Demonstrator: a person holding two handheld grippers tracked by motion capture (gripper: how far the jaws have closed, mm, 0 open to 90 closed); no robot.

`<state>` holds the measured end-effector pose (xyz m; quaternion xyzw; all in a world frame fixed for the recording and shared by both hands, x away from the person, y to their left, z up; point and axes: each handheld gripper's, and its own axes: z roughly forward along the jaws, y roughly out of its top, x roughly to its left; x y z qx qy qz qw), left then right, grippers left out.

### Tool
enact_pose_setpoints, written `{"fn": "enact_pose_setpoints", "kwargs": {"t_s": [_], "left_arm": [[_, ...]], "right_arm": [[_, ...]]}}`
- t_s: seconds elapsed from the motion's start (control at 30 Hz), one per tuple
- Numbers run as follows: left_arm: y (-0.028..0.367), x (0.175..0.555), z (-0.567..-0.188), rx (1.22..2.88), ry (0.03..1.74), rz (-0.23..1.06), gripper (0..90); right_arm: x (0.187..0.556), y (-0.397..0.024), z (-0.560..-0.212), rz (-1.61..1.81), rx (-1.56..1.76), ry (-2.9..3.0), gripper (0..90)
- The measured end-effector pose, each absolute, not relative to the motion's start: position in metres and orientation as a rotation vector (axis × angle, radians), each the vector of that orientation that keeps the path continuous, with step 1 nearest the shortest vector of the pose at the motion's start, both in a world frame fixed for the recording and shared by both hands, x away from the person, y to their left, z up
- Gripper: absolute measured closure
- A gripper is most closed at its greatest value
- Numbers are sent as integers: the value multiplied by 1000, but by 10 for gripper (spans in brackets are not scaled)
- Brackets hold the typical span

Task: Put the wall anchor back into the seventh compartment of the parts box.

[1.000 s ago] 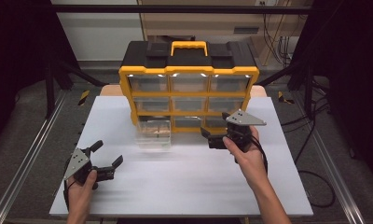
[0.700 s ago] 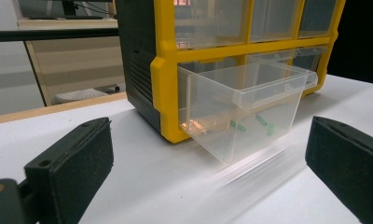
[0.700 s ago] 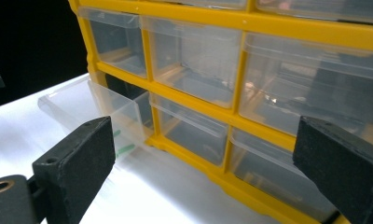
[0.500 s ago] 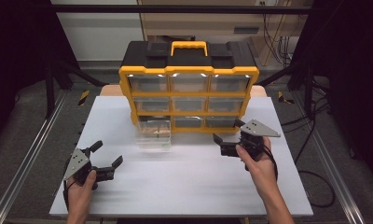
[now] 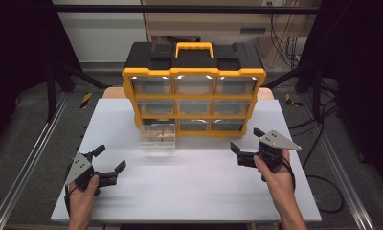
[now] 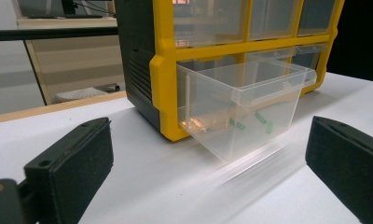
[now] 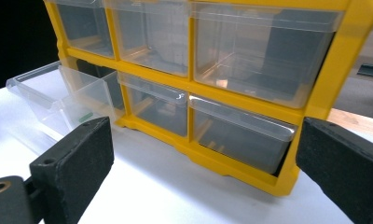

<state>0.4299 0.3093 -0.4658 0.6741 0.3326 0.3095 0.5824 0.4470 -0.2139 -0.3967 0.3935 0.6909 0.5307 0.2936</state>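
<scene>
A yellow and black drawer cabinet [image 5: 194,96] stands at the back of the white table [image 5: 189,187]. Its bottom-left clear drawer [image 5: 157,138] is pulled out, and small green pieces [image 6: 264,124] lie inside it. My left gripper [image 5: 109,164] rests open on the table at the front left, jaws wide apart and pointing toward that drawer [image 6: 243,100]. My right gripper [image 5: 247,146] is held open at the right, near the cabinet's bottom-right corner, empty. Its view looks at the cabinet front [image 7: 250,102] and the closed lower drawers [image 7: 243,140].
Metal rails run along both sides of the table, the left one [image 5: 29,158] close to my left hand. A black handle top with a yellow grip [image 5: 194,48] crowns the cabinet. Cables [image 5: 319,191] lie on the floor at the right.
My right gripper has moved back from the cabinet front, to the right and toward the table's near side. The left gripper has stayed put.
</scene>
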Motion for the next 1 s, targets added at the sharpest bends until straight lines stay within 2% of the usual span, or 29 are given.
{"fn": "enact_pose_setpoints", "kwargs": {"t_s": [1.0], "left_arm": [[306, 427, -466, 1589, 773, 715, 7]], "right_arm": [[420, -250, -427, 1425, 1103, 1773, 48]]}}
